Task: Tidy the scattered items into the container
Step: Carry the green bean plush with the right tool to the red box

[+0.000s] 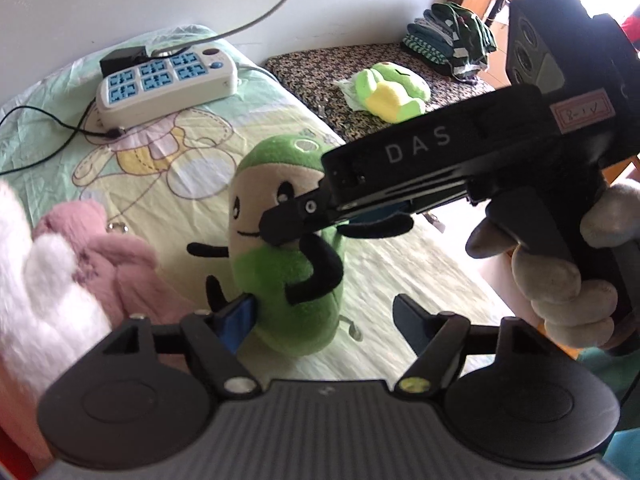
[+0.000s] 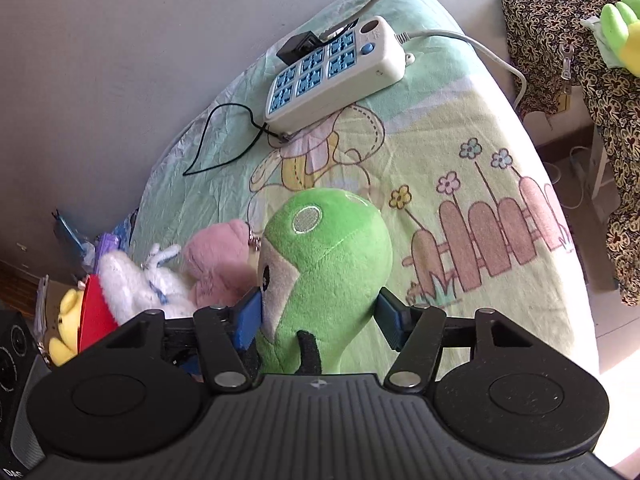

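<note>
The green plush toy (image 2: 324, 280) is clamped upright in the right gripper (image 2: 320, 316), w/ a blue pad pressed into each side of it, above the front part of the bed (image 2: 500, 152). The left gripper (image 1: 324, 320) is half open: its left pad touches the toy's lower side, the right pad is apart from it, so nothing is held. Beside the toy, twd the bed's left edge, a pink plush (image 2: 218, 262) and a white plush (image 2: 136, 284) are seen touching. A white power strip (image 2: 336, 70) is seen nr the bed's far edge, by the wall.
</note>
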The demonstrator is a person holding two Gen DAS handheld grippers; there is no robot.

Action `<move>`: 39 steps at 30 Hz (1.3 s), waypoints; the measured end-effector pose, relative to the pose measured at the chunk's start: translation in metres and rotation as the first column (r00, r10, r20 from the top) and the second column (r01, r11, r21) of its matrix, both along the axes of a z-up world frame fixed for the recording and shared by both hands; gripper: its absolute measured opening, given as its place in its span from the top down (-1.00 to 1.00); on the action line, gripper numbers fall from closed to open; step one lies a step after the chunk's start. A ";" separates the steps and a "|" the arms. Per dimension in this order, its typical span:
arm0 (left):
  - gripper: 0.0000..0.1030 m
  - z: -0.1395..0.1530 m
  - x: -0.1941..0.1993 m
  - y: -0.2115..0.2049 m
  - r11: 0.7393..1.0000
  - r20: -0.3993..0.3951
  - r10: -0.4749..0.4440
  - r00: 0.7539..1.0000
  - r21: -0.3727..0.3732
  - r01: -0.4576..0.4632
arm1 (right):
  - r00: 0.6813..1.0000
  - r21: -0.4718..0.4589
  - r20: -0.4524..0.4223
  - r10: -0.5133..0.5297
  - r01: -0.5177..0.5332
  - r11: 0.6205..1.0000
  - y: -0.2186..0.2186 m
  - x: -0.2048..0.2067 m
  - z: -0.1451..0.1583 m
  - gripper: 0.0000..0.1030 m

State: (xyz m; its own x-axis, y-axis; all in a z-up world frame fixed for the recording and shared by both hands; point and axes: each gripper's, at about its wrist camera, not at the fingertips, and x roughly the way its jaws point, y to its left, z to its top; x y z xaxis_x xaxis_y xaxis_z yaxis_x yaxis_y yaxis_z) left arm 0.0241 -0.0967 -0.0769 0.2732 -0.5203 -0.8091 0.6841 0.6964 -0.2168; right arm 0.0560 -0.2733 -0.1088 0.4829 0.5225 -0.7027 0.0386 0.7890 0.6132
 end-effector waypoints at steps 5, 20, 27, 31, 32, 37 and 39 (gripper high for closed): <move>-0.76 -0.003 -0.037 0.002 0.997 0.003 -0.070 0.998 0.010 0.070 | 0.996 -0.058 -0.035 0.078 -0.080 0.995 0.010 -0.027 0.004 -0.23; -0.48 -0.021 -0.016 -0.024 0.997 0.071 -0.015 0.997 0.082 0.009 | 0.989 0.021 -0.085 -0.119 0.122 0.992 0.004 -0.021 -0.013 -0.38; -0.38 0.000 -0.034 -0.008 1.000 0.087 0.018 0.996 0.024 -0.020 | 0.996 -0.049 -0.010 -0.090 0.090 0.995 0.018 -0.041 0.009 -0.24; -0.38 0.020 -0.050 0.004 0.999 0.132 0.042 0.990 -0.007 -0.041 | 0.996 -0.064 0.053 -0.066 0.069 0.996 0.028 -0.055 0.034 -0.24; -0.38 0.025 -0.054 0.008 0.999 0.146 0.051 0.988 -0.013 -0.050 | 0.996 -0.074 0.073 -0.054 0.059 0.996 0.033 -0.058 0.042 -0.24; -0.38 0.054 -0.068 0.037 0.991 0.189 0.131 0.973 -0.065 -0.121 | 0.985 -0.095 0.175 0.008 0.008 0.995 0.057 -0.072 0.072 -0.24; -0.37 0.064 -0.071 0.049 0.986 0.201 0.164 0.966 -0.075 -0.152 | 0.979 -0.093 0.202 0.032 -0.013 0.996 0.068 -0.075 0.082 -0.25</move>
State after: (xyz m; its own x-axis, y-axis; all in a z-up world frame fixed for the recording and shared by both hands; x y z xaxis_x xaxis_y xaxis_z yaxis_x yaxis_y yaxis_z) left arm -0.0469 -0.0476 -0.0133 0.5132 -0.5018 -0.6963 0.6007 0.7894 -0.1262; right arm -0.0186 -0.2058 -0.0272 0.6095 0.4736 -0.6358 -0.0977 0.8407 0.5325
